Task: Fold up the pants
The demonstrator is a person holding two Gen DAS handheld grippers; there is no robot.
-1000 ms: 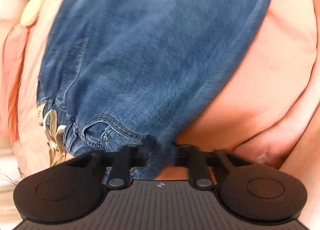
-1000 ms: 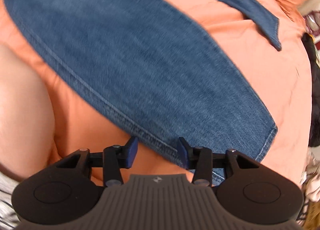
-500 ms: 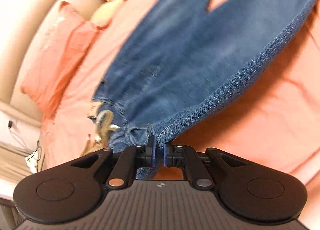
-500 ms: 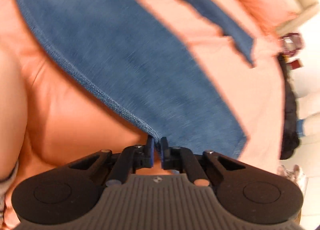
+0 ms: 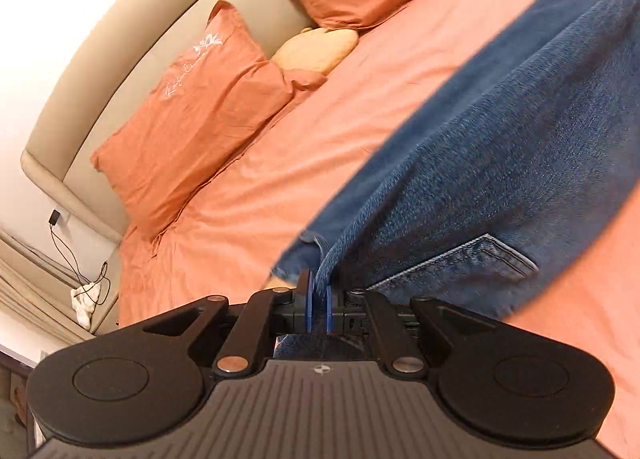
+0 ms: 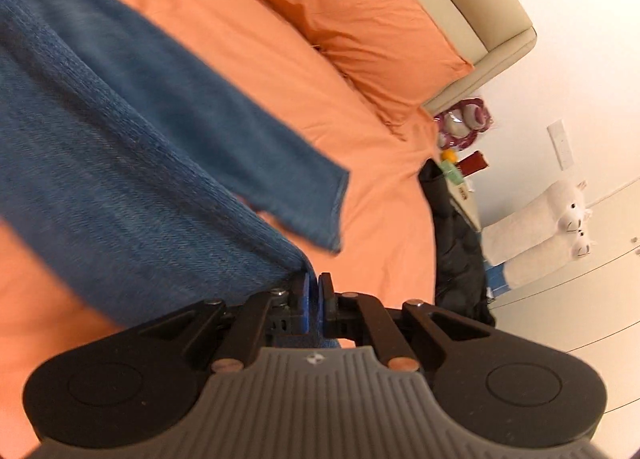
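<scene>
**A:** Where are the jeans [image 5: 500,163] at this stage?

**B:** Lifted off the orange bed [image 5: 280,187], hanging between the two tools. The left tongs [image 5: 318,301] are clenched on a denim edge near the waist, with a back pocket [image 5: 472,263] just to their right. The right tongs [image 6: 314,299] are clamped on the outer edge of one leg [image 6: 140,199], near its lower end.

**A:** And the other leg?

**B:** The other leg [image 6: 240,147] hangs loose; its hem [image 6: 336,211] dangles above the sheet, held by nothing.

**A:** What is the main risk?

**B:** In my judgement, that free leg. If the jeans are laid down carelessly, it may land crooked or bunch under the held leg, spoiling the fold.

**A:** Anything about the grips?

**B:** Each pinches only a narrow strip of heavy cloth. A quick swing could pull the denim out, most likely at the thick waist seam. The blur suggests the cloth is moving.
</scene>
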